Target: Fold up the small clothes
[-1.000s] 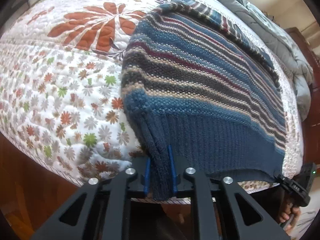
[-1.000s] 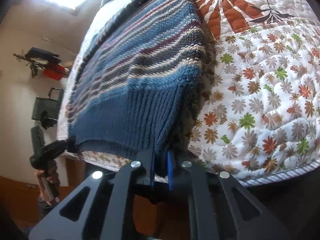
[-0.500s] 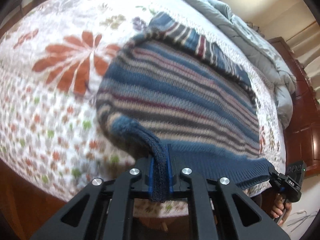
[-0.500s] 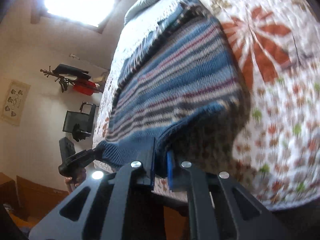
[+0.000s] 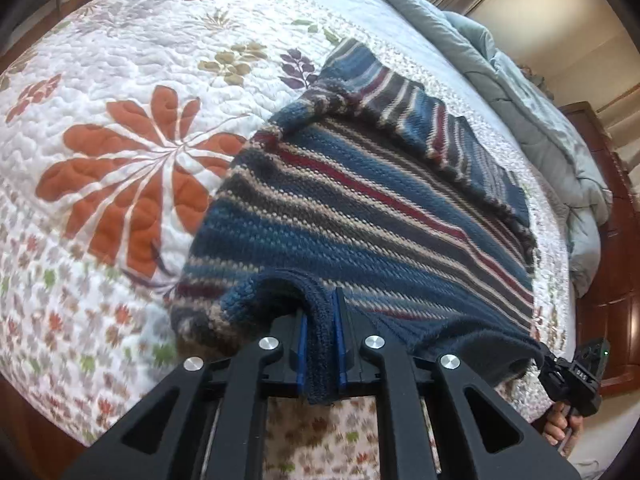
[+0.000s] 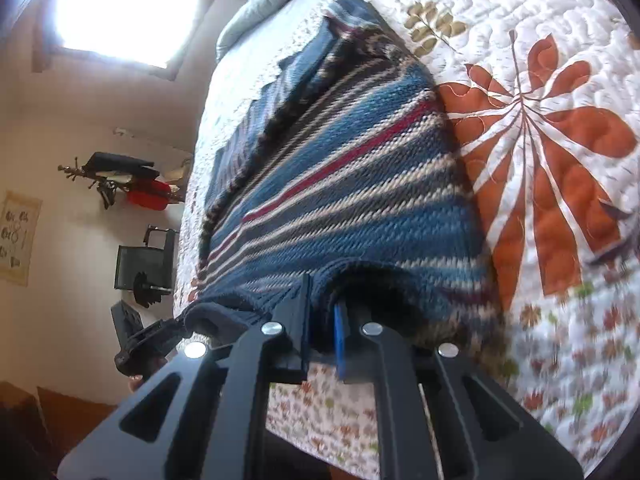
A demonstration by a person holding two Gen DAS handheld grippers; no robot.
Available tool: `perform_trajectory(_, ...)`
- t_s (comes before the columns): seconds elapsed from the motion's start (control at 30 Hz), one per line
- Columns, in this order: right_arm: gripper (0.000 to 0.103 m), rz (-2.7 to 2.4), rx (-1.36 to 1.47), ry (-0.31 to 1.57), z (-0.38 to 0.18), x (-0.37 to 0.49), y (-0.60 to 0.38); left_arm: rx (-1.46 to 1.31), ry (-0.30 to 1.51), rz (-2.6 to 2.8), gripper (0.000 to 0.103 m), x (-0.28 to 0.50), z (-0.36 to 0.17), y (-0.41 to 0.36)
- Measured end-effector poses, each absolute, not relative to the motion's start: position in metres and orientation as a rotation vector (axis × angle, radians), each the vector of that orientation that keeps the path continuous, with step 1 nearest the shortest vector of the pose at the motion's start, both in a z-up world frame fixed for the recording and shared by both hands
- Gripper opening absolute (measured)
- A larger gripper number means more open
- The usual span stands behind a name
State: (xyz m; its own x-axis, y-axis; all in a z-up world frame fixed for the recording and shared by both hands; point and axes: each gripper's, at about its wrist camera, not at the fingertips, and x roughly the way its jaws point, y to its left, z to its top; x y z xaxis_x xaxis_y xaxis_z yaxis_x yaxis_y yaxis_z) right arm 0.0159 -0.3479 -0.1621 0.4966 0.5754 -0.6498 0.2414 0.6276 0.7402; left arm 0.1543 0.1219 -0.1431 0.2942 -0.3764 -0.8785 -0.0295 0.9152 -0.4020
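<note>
A striped knit sweater point(image 5: 360, 208) in blue, grey, cream and dark red lies on a floral quilt point(image 5: 120, 80). Its dark blue ribbed hem is lifted off the quilt and carried over the body, and a sleeve lies folded across the far part. My left gripper point(image 5: 320, 312) is shut on one hem corner. My right gripper point(image 6: 322, 308) is shut on the other hem corner of the sweater point(image 6: 340, 184). In the left wrist view the right gripper point(image 5: 548, 364) shows at the lower right; in the right wrist view the left gripper point(image 6: 176, 326) shows at the lower left.
The quilt point(image 6: 560, 100) covers a bed, with a grey-blue duvet point(image 5: 520, 92) bunched along its far side. Dark wooden furniture point(image 5: 616, 260) stands beyond it. In the right wrist view a bright window point(image 6: 120, 4), a wall rack point(image 6: 120, 180) and a black chair point(image 6: 144, 260) are seen.
Both grippers have carried the hem up off the bed's front edge and forward over the sweater's body. More of the quilt's far part has come into view.
</note>
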Motion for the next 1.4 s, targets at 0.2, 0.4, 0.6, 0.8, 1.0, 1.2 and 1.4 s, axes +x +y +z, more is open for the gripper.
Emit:
perform_trajectory(0.2,0.013,0.215,0.941,1.122,-0.187,0.033,-0.354,-0.335,1.289,-0.229,0.018,0.171,-0.158,0.112)
perform_trajectory(0.4,0.023,0.235,0.989,1.121,-0.191,0.034,-0.364,-0.446,1.312,-0.274,0.029,0.176,-0.154,0.129)
perform_trajectory(0.6,0.054,0.14,0.949,1.082,-0.169,0.018,-0.392,-0.437,1.275,-0.241,0.047,0.171,-0.139,0.145)
perform_trajectory(0.8,0.051,0.122,0.824,1.087,-0.138,0.0,-0.392,-0.295,1.183,-0.187,0.055,0.157,-0.103,0.157)
perform_trajectory(1.0,0.051,0.136,0.657,1.068,-0.102,-0.02,-0.373,-0.151,1.084,-0.163,0.062,0.128,-0.067,0.167)
perform_trajectory(1.2,0.052,0.162,0.507,1.058,-0.07,-0.032,-0.357,0.03,0.994,-0.2,0.073,0.104,-0.038,0.153)
perform_trajectory(1.4,0.055,0.19,0.417,1.09,-0.064,-0.015,-0.35,0.124,1.074,-0.221,0.078,0.124,-0.057,0.124)
